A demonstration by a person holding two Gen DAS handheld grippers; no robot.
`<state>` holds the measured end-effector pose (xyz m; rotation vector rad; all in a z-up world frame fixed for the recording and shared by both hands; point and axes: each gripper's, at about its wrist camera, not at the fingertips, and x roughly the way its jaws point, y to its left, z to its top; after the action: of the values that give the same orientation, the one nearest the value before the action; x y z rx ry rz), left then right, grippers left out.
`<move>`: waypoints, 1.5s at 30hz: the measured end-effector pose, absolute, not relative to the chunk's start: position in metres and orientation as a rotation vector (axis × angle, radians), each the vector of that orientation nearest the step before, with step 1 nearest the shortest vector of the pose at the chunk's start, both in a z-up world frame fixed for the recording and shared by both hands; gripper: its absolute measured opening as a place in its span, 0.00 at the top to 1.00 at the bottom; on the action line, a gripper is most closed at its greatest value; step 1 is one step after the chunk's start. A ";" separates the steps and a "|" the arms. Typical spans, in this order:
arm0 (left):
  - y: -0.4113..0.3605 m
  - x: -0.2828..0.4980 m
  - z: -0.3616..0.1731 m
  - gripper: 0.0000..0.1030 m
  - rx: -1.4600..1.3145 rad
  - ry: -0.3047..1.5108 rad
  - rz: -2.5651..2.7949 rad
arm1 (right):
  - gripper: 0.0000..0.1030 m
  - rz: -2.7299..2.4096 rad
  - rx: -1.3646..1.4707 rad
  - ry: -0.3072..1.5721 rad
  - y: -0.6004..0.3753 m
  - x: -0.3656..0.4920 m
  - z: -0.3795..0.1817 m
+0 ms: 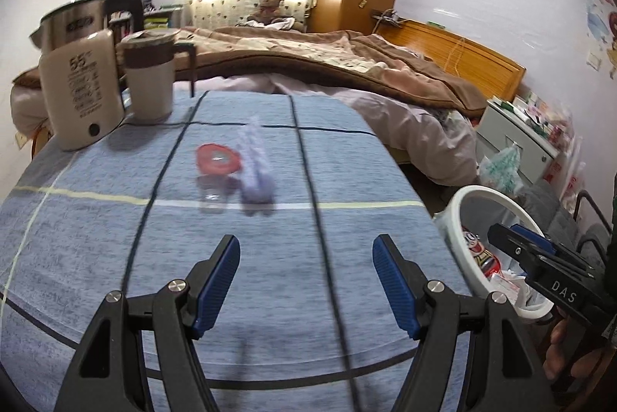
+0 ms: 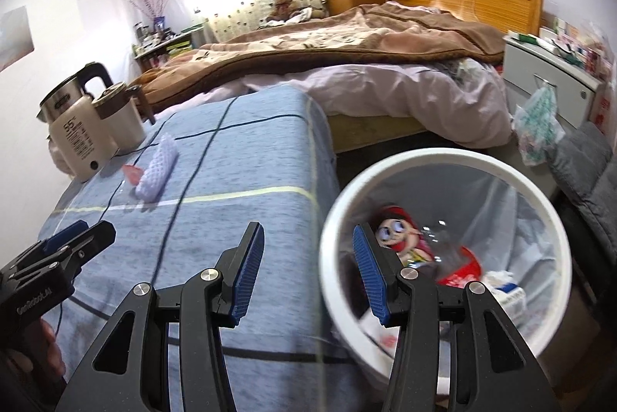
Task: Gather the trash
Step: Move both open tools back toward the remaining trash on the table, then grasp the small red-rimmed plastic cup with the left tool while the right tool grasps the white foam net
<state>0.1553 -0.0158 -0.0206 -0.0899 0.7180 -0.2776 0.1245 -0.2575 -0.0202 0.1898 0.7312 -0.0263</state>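
Note:
On the blue checked tablecloth (image 1: 96, 219) lie a clear cup with a red rim (image 1: 216, 161) and, beside it on the right, a white foam net sleeve (image 1: 256, 169). The right wrist view shows both further off: the sleeve (image 2: 158, 167) and the red rim (image 2: 133, 174). My left gripper (image 1: 306, 282) hovers open over the cloth, short of both items, nothing between its fingers. My right gripper (image 2: 308, 271) is open and empty at the table's right edge, over the near rim of the white trash bin (image 2: 547, 203), which holds snack wrappers (image 2: 401, 238) and paper.
A cream kettle (image 1: 79, 95) and a lidded mug (image 1: 148, 80) stand at the table's far left. Behind the table is a bed with a brown blanket (image 1: 347, 65). A grey cabinet (image 2: 547, 88) and a plastic bag (image 2: 536, 126) stand right of the bin.

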 end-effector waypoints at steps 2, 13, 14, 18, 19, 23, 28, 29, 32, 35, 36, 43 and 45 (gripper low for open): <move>-0.007 0.158 -0.023 0.29 -0.092 0.721 -0.252 | 0.52 -0.014 0.182 0.736 -0.250 0.130 -0.020; 0.027 0.188 -0.032 0.29 -0.089 0.743 -0.165 | 0.52 0.045 0.161 0.753 -0.216 0.165 -0.024; 0.028 0.193 -0.034 0.29 -0.091 0.752 -0.168 | 0.52 0.049 0.162 0.757 -0.214 0.169 -0.024; 0.032 0.212 -0.039 0.29 -0.111 0.770 -0.179 | 0.52 0.062 0.145 0.766 -0.202 0.184 -0.027; 0.035 0.217 -0.040 0.29 -0.117 0.773 -0.174 | 0.52 0.064 0.142 0.769 -0.200 0.187 -0.027; 0.041 0.238 -0.046 0.29 -0.136 0.808 -0.174 | 0.52 0.080 0.127 0.785 -0.189 0.202 -0.030; 0.039 0.250 -0.055 0.29 -0.121 0.835 -0.178 | 0.52 0.096 0.110 0.795 -0.177 0.216 -0.032; 0.041 0.253 -0.056 0.29 -0.129 0.841 -0.180 | 0.52 0.099 0.109 0.796 -0.175 0.218 -0.033; 0.042 0.260 -0.056 0.29 -0.126 0.844 -0.174 | 0.52 0.106 0.112 0.799 -0.172 0.224 -0.034; 0.042 0.271 -0.060 0.31 -0.147 0.870 -0.210 | 0.52 0.113 0.103 0.806 -0.166 0.230 -0.036; 0.041 0.274 -0.062 0.33 -0.148 0.882 -0.211 | 0.52 0.114 0.103 0.806 -0.166 0.231 -0.036; 0.047 0.281 -0.065 0.57 -0.138 0.888 -0.211 | 0.52 0.116 0.096 0.820 -0.155 0.240 -0.039; 0.052 0.281 -0.065 0.67 -0.143 0.889 -0.211 | 0.52 0.122 0.093 0.823 -0.153 0.242 -0.039</move>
<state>0.2811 0.0520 -0.0651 -0.1425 0.8888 -0.2111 0.2416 -0.1526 -0.0394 0.0927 0.8229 0.1221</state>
